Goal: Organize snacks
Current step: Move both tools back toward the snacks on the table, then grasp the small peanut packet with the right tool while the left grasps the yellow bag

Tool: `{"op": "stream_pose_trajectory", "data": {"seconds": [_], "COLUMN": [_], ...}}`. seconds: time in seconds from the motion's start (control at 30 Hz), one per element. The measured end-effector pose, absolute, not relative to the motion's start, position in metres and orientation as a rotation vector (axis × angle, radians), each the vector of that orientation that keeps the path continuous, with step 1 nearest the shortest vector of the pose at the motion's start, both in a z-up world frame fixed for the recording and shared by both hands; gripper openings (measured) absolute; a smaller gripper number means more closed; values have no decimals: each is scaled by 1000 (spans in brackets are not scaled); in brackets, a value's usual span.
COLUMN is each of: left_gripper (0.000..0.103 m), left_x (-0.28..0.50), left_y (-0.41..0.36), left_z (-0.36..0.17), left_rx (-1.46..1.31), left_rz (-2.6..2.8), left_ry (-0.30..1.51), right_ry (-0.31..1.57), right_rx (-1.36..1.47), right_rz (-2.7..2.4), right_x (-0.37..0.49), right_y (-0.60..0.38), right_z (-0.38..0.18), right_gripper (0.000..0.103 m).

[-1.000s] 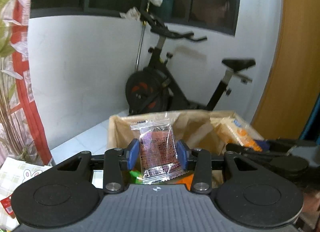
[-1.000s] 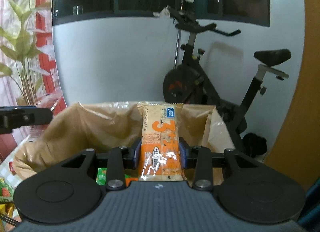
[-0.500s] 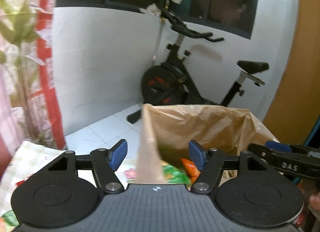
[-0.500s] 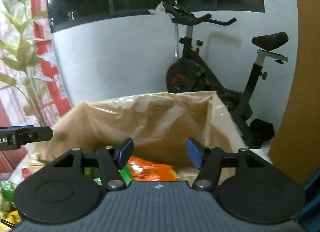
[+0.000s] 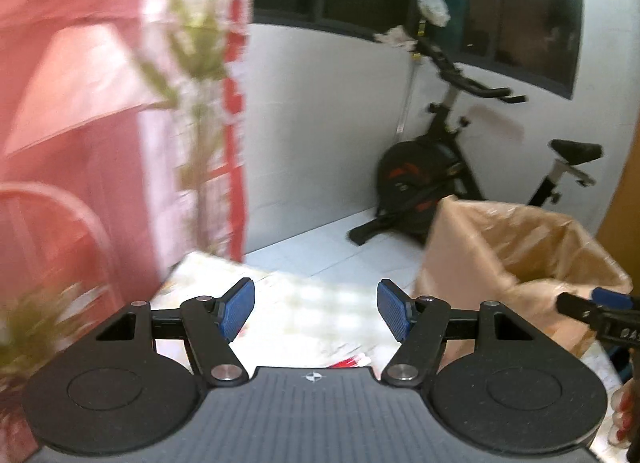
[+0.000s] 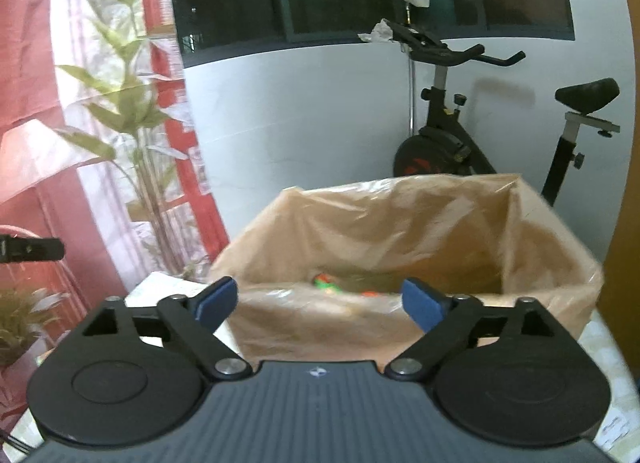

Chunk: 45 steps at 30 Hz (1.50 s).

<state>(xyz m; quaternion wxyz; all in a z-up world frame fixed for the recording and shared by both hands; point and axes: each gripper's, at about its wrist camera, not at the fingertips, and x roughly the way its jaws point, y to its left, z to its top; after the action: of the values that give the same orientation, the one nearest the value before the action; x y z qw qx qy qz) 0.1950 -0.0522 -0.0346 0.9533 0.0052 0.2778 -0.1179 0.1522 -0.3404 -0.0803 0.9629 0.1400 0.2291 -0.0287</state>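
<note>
Both grippers empty. Left gripper point(image 5: 313, 310) jaws apart, over counter point(image 5: 304, 299) left of bag-lined box point(image 6: 400, 223). Right gripper point(image 6: 320, 301) jaws just spread wide, near box front. Snacks point(image 6: 326, 281) lie inside box. Next: swing away slowly, find loose snack on counter, keep jaws wide until around it.

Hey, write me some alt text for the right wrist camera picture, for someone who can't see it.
The right gripper, its jaws open and empty, points at a box lined with a tan plastic bag that holds a few bright snack packets. Behind stand an exercise bike, a white wall and a leafy plant.
</note>
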Motion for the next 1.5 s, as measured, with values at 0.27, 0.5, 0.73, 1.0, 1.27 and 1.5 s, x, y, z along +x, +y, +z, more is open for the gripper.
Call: {"op": "stream_pose_trajectory", "data": {"seconds": [0.27, 0.5, 0.73, 1.0, 1.27, 1.5], "left_gripper": [70, 70, 70, 69, 63, 63], "left_x": [163, 150, 151, 157, 156, 156], "left_y": [24, 40, 35, 47, 67, 64], "left_z": [-62, -99, -135, -159, -169, -172], "left_rx": [-29, -47, -60, -112, -148, -157], "left_rz": [-153, -160, -174, -159, -124, -134], "left_ry": [618, 675, 724, 745, 762, 780], "right_ry": [472, 524, 590, 630, 626, 677], "right_rx": [269, 245, 124, -111, -221, -223], "right_rz": [10, 59, 133, 304, 446, 487], "right_x": [144, 147, 158, 178, 193, 198], "right_y": [-286, -246, -207, -164, -135, -129], "right_z": [-108, -136, -165, -194, -208, -217], "right_gripper": [103, 103, 102, 77, 54, 35]}}
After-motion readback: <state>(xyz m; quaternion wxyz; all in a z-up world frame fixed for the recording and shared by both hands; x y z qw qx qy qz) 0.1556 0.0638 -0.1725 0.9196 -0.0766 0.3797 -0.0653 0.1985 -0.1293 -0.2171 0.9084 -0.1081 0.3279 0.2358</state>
